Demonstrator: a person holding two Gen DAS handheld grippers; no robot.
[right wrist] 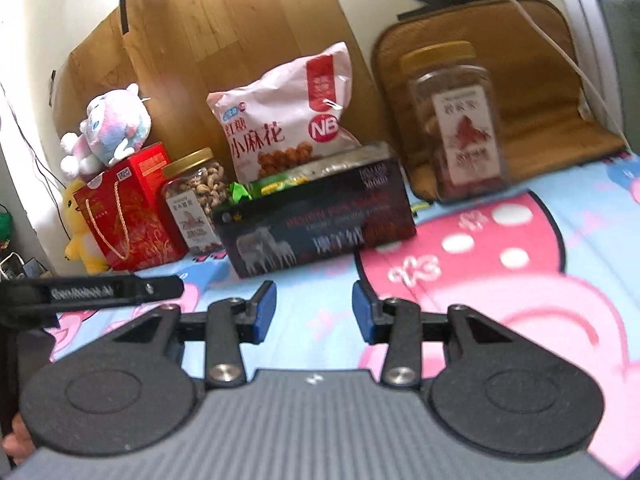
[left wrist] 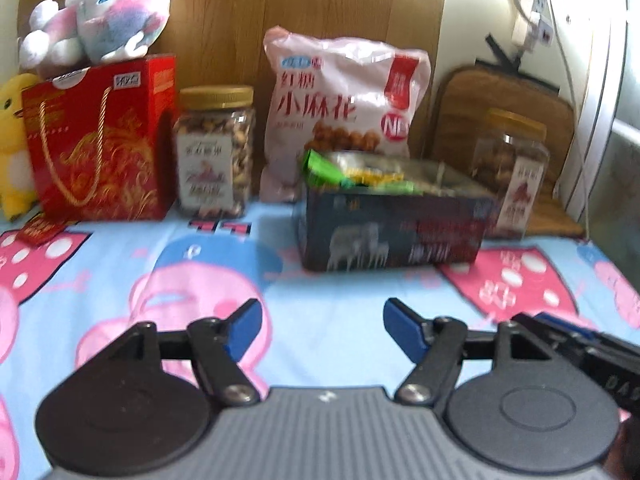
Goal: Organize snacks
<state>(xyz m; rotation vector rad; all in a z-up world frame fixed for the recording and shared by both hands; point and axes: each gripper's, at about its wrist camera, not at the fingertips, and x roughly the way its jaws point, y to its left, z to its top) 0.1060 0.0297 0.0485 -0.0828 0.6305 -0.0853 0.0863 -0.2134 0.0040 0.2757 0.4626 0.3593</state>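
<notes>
Hovering over the cartoon bedsheet [left wrist: 328,280], both grippers empty. Left gripper [left wrist: 323,330]: jaws apart at a middling gap, nothing between the blue pads. Right gripper [right wrist: 314,310]: same, gap somewhat narrower, also bare.

Snacks line the back edge. In the left wrist view: dark open box [left wrist: 394,226] at 1 o'clock, small wrappers piled inside; pink snack bag [left wrist: 340,108] leaning just behind it at 12; nut jar [left wrist: 216,152] at 11; red gift bag [left wrist: 100,136] at 10 with a plush toy [left wrist: 104,16] on top; second jar [left wrist: 514,168] at 2, just beside the box's right end.

Handling, my read:
- Jars: rigid clear plastic, slick walls, likely the heaviest pieces. Grip across the body below the gold lid, and square. Lid edge risks slipping.
- Pink bag: soft, light, brittle contents. Pinch the top seam; don't crush the middle.
- Box: stiff card, open top. Take a long wall near its middle, keep level or the wrappers spill.
- Wrappers: light, crinkly, may slide off the pads.

Current gaps look too narrow for a jar body; widen first.
</notes>
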